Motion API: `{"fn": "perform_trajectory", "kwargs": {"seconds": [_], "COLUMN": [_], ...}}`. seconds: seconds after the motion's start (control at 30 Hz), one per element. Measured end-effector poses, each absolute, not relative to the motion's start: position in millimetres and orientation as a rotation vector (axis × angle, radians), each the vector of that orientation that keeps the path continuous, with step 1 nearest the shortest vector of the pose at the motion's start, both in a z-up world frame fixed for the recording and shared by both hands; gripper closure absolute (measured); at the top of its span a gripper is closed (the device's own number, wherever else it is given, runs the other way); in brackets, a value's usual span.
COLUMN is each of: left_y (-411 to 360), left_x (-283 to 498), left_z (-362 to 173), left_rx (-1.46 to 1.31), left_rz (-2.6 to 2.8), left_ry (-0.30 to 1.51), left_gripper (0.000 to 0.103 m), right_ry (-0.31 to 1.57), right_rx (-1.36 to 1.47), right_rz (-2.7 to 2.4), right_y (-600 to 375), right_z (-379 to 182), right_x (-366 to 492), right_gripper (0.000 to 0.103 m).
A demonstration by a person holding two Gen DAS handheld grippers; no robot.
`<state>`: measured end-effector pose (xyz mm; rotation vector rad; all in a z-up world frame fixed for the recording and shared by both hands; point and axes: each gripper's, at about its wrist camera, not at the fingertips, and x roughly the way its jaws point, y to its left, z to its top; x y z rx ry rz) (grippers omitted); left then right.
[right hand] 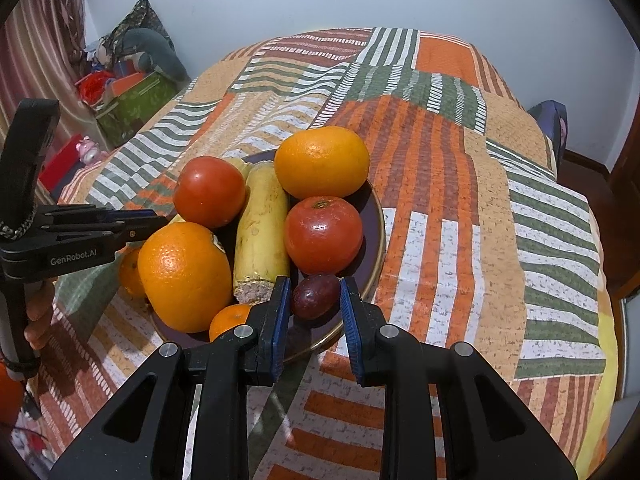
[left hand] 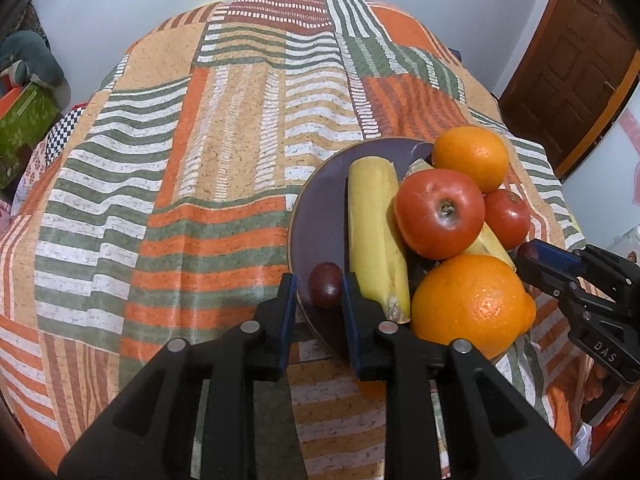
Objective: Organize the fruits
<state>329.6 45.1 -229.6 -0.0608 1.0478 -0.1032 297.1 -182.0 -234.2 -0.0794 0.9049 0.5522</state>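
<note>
Fruits on plate (right hand: pixel 376 216): two oranges (right hand: pixel 322 162), two tomatoes (right hand: pixel 323 240).

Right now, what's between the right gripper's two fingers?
A dark red grape on the purple plate sits between the right gripper fingers, seen in the right wrist view.

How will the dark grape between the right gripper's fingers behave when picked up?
The grape looks smooth and glossy, so it may slip from the right gripper. Rounded, it would probably roll on the plate if nudged.
</note>
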Motion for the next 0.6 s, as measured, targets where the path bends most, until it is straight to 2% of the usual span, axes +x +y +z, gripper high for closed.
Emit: {"fn": "perform_trajectory", "kwargs": {"seconds": [0.07,0.4,0.6], "left_y": [46.7,45.6,39.5], "left_x": [326.3,292.7,251.8], "left_z": [-223.6,-161.3,-95.0], "left_rx": [-0.07,-0.07,-0.086], "left_rz": [-0.101,-0.089,-0.085], "left_ry": [1.036,0.898,0.716], "left_gripper": [0.069,0.069,0.069], "right_ry": [0.9,0.776,0.643], "right_rx": [-0.077,-0.068,-0.047], "right_rz": [0.556,0.539,0.52], "right_y": [-182.5,-191.7,-202.8], "right_z": [-230.8,-184.8,-134.0], "right_x": [296.2,278.0,253.6], "right_gripper": [0.079,0.078,0.078]}}
